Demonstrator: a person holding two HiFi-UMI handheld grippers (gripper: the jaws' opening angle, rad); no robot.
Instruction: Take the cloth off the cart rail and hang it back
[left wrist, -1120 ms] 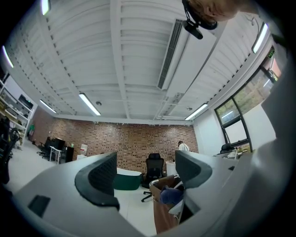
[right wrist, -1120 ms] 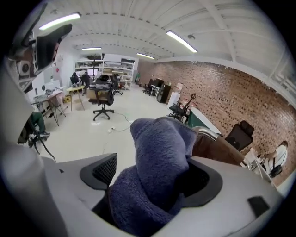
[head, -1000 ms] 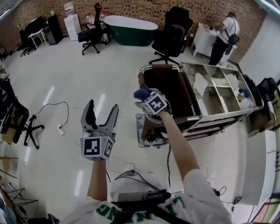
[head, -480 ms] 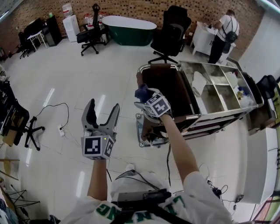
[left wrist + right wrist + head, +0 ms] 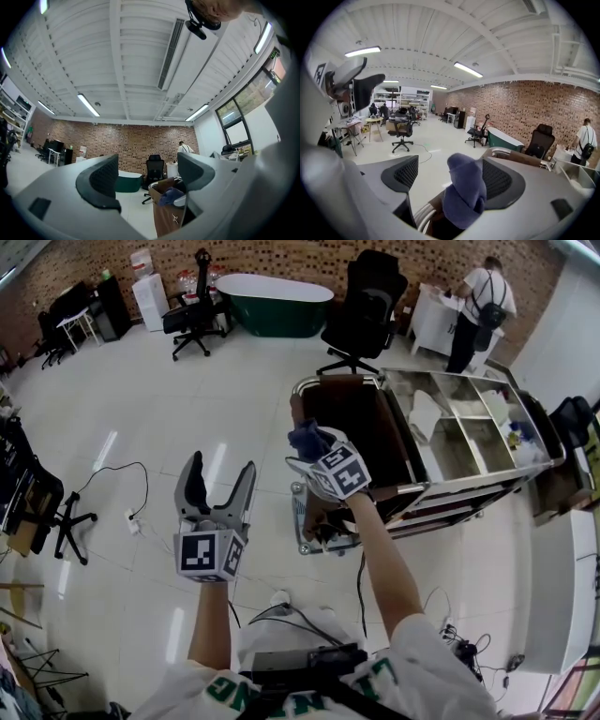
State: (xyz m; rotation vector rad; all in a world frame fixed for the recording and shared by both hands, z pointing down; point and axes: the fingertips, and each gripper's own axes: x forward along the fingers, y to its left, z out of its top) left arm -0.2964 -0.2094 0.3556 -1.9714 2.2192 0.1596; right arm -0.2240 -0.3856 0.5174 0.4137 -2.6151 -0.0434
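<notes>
We are holding the left gripper (image 5: 221, 474) out over the glossy white floor (image 5: 141, 456), at about 9 o'clock from the right gripper (image 5: 309, 452) and well apart from it. In the left gripper view its two dark padded jaws are standing wide apart with only open room showing between them.

We are reaching the right gripper toward 12 o'clock, to the near end of the long metal service cart (image 5: 473, 486). In the right gripper view its jaws are also standing apart. The small, bunched blue fabric cloth (image 5: 464, 197) is sitting between them. It is pressing against the pad on the 3 o'clock side, and a clear gap is showing between it and the pad on the 9 o'clock side, so the gripper is not pinching it. Just under the cloth, toward 7 o'clock, a stretch of the curved chrome rail (image 5: 418, 216) is showing. We cannot tell whether the cloth is resting on the rail or only on the jaw.

From the head view the cloth is showing as a blue lump at the gripper's tip, over the end of the dark brown fabric bag (image 5: 354, 423) that is hanging at the cart's end. The rail is looping round the bag's far side at 12 o'clock.

Farther off at 12 o'clock, a black high-backed office chair (image 5: 367, 307) and a dark green bathtub (image 5: 277, 304) are standing by the brick wall.
</notes>
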